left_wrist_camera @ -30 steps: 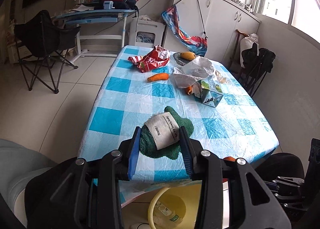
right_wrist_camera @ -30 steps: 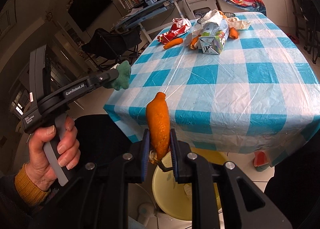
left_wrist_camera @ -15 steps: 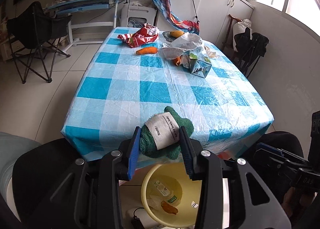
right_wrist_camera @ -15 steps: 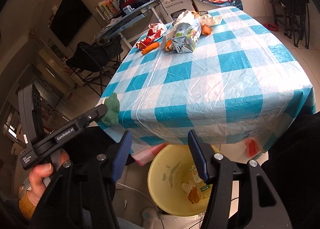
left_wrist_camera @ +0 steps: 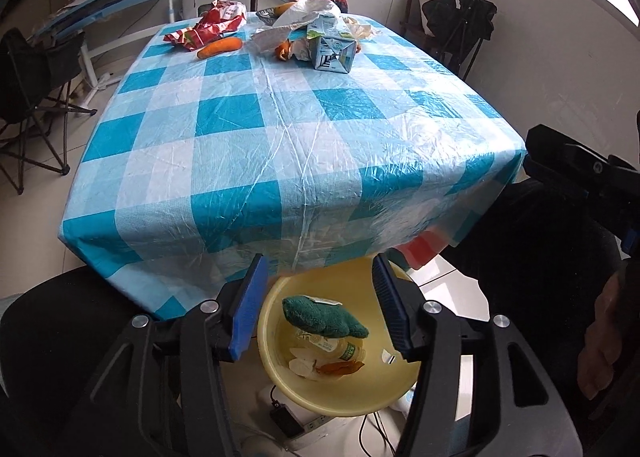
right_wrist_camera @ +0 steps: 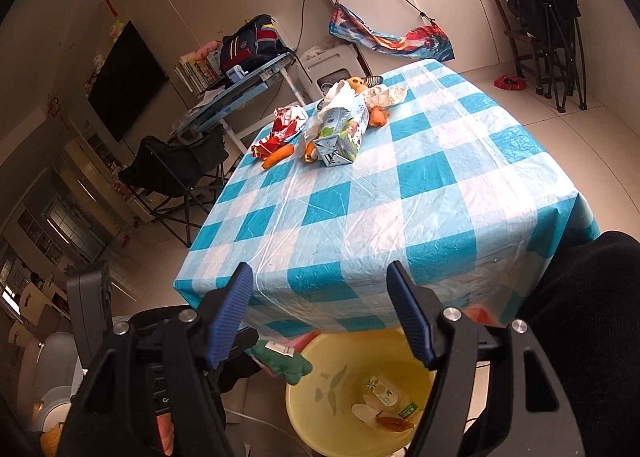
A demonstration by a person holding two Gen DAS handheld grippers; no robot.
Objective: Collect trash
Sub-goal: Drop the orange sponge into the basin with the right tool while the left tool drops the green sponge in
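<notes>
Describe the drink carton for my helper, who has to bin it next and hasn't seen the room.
Find the blue-and-white checked tablecloth; rubbish clusters at its far end. The green-and-white cardboard drink carton lies on its side there, nearest you. It alone is boxy, unlike the orange carrot and red crumpled wrapper.

From here I can't read the label on the bottle (left_wrist_camera: 336,349) in the yellow bin (left_wrist_camera: 360,397); the green cloth (left_wrist_camera: 322,317) covers part of it. In my right wrist view the worktop (right_wrist_camera: 360,217) edge hides the bin's far rim, and the left hand-held gripper (right_wrist_camera: 256,341) is mostly hidden.

Left claw (left_wrist_camera: 316,307) opened, dropping green cloth (left_wrist_camera: 324,317) binward.
</notes>
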